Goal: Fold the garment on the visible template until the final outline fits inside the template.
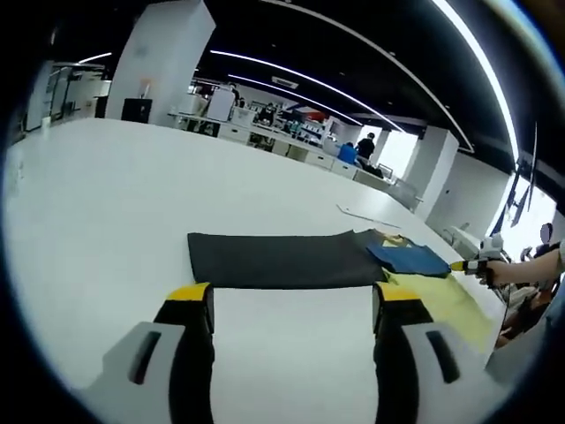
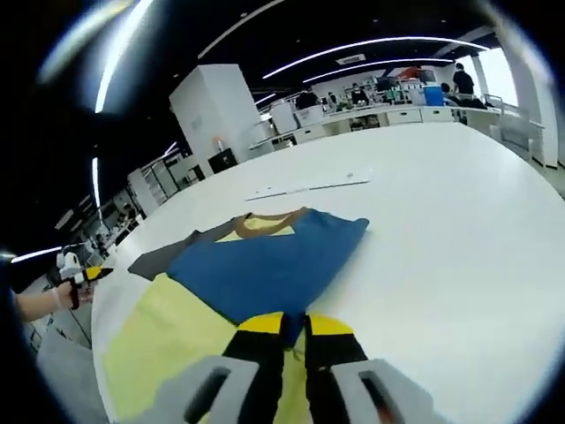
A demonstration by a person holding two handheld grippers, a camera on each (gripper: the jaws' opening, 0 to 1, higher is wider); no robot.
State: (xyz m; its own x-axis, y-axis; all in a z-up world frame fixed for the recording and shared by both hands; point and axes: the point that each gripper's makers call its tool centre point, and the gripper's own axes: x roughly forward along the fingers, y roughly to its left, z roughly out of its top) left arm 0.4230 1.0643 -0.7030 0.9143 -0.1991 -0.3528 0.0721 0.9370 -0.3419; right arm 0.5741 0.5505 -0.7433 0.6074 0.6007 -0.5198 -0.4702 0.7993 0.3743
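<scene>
A dark grey template mat (image 1: 282, 259) lies flat on the white table (image 1: 106, 212). Past its right end sits the garment (image 1: 410, 260), blue with a yellow part nearer the table edge. My left gripper (image 1: 293, 293) hovers short of the mat, open wide, with bare table between its jaws. In the right gripper view the blue and yellow garment (image 2: 265, 265) spreads ahead with a tan collar (image 2: 265, 218) at its far end. My right gripper (image 2: 296, 325) is shut on the blue fabric's near edge. The mat (image 2: 163, 254) peeks out on the garment's left.
A thin pale strip (image 2: 309, 187) lies on the table beyond the garment. A hand holds the right gripper (image 1: 472, 265) at the table's right edge; the left gripper (image 2: 88, 276) shows at far left. Desks, pillars and people stand far behind.
</scene>
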